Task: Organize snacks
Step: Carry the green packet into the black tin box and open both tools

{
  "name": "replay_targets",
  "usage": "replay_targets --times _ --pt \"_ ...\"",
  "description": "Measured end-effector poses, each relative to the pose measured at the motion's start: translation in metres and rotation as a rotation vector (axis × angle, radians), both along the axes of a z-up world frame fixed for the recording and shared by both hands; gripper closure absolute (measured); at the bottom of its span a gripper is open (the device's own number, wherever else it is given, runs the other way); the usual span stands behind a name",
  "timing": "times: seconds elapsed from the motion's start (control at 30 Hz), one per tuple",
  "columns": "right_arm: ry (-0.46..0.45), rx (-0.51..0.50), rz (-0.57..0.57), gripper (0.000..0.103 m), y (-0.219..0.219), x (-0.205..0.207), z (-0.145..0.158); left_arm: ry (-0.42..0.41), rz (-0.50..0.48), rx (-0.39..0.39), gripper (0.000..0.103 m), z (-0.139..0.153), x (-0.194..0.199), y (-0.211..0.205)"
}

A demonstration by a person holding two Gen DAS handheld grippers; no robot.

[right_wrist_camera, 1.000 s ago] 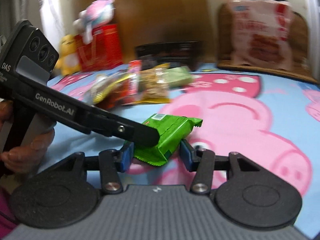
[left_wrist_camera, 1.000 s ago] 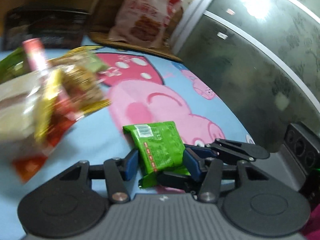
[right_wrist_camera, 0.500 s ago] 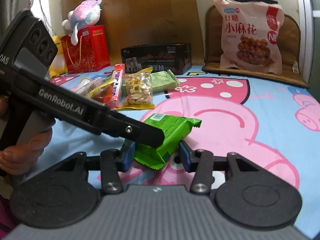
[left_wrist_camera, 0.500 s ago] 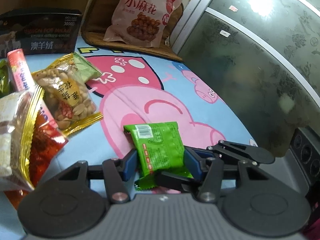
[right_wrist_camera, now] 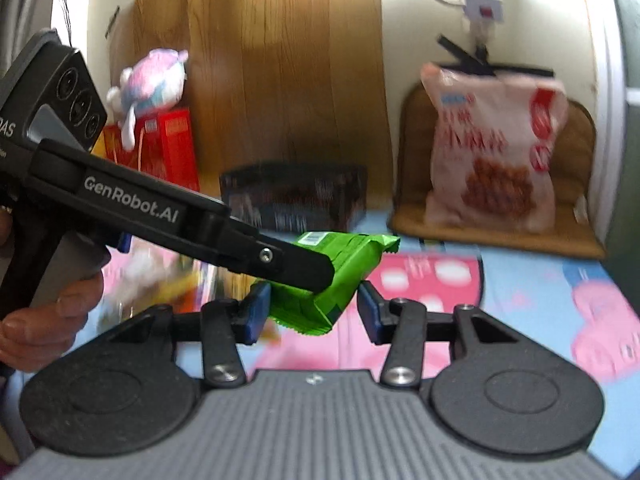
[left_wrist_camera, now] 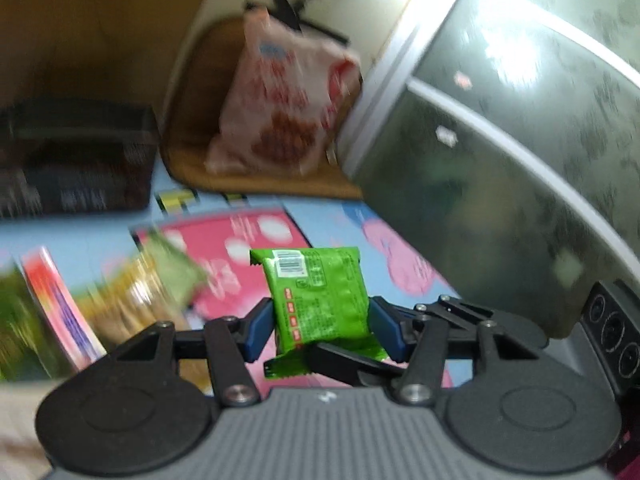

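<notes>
A small green snack packet (left_wrist_camera: pixel 320 300) is held between both grippers, lifted above the blue cartoon-pig sheet (left_wrist_camera: pixel 404 272). My left gripper (left_wrist_camera: pixel 322 332) is shut on its sides. My right gripper (right_wrist_camera: pixel 314 312) also has the packet (right_wrist_camera: pixel 340 272) between its fingers: the left pad touches it, a gap shows at the right pad. The left gripper's black finger (right_wrist_camera: pixel 280 260) crosses over the packet in the right wrist view.
A pile of snack bags (left_wrist_camera: pixel 132 300) lies at the left on the sheet. A black box (right_wrist_camera: pixel 296 200) stands at the back. A large pink-white snack bag (right_wrist_camera: pixel 492 160) leans on a brown cushion (right_wrist_camera: pixel 576 236). A red box (right_wrist_camera: pixel 160 148) with a plush toy stands far left. A glass door (left_wrist_camera: pixel 520 160) is at the right.
Both grippers have lifted the green packet off the sheet and tilted upward. The views are now blurred with motion.
</notes>
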State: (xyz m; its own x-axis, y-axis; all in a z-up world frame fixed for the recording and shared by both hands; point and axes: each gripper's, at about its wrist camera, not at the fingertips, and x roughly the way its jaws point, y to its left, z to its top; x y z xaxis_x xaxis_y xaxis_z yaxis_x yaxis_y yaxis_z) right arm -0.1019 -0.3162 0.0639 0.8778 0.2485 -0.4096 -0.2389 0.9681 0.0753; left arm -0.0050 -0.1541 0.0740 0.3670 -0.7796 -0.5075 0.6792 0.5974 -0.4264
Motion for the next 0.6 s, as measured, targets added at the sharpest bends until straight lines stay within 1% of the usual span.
replay_targets --times 0.13,0.27,0.37,0.5,0.6 --pt "-0.025 0.032 0.047 0.053 0.002 0.046 0.013 -0.044 0.071 -0.006 0.051 0.021 0.035 0.009" --pt "-0.02 0.086 0.095 0.053 0.005 0.103 0.019 -0.052 0.144 -0.005 0.052 0.034 0.082 0.02" --pt "0.009 0.121 0.125 0.053 0.011 0.142 0.019 -0.027 0.195 -0.004 0.051 0.038 0.123 0.028" --pt "0.025 0.132 0.145 0.053 0.024 0.19 0.016 0.009 0.237 -0.011 0.051 0.038 0.172 0.038" --pt "0.04 0.12 0.155 0.052 0.034 0.215 0.009 0.03 0.283 -0.002 0.051 0.032 0.202 0.042"
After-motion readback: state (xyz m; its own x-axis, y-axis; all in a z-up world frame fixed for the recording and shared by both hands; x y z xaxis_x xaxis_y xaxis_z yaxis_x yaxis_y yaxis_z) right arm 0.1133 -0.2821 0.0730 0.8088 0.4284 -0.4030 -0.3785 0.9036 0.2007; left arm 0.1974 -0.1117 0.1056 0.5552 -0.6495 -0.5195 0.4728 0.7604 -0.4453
